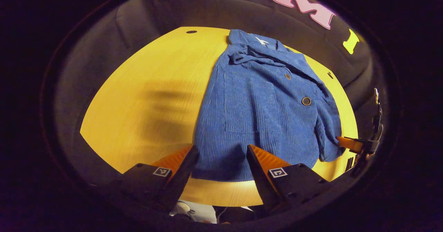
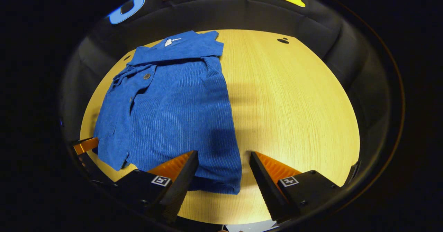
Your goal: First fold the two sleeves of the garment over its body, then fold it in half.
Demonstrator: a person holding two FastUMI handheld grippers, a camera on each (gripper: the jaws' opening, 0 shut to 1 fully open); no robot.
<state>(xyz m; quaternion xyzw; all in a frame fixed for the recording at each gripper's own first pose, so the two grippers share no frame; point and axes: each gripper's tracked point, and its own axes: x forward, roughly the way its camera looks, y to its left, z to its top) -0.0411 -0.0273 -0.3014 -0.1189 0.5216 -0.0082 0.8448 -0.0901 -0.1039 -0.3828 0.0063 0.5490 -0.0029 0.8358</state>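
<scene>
**One blue jacket, two open grippers over the bench**

Nearest to us in the left gripper view are the left gripper's (image 1: 221, 159) two fingers (image 1: 180, 163), spread wide apart with nothing pressed between them; they hover just above the near hem of the garment (image 1: 263, 114). We count one garment, a blue corduroy jacket, lying flat on the round wooden bench (image 1: 148, 97) with its collar toward the far edge and its hem toward us.

In the right gripper view we see the right gripper (image 2: 223, 166) in the same posture: two fingers (image 2: 180, 166) held wide open, gripping nothing, poised over the hem corner of the jacket, one finger above the cloth and the other above bare wood.

We count two buttons in the left gripper view, a larger one (image 1: 306, 101) and a smaller one (image 1: 287, 76) farther up the front. One patch pocket (image 1: 242, 104) shows on the body. A sleeve (image 1: 328, 128) lies along the jacket's side, its cuff near the bench edge, with the other gripper's fingertip close beside it.

One small white label (image 2: 169, 42) sits inside the collar (image 2: 180, 48); any writing on it is too small for us to read. We also count two small dark holes in the bench top, one (image 1: 191, 31) by the far rim and another (image 1: 330, 75) beside the jacket.
</scene>
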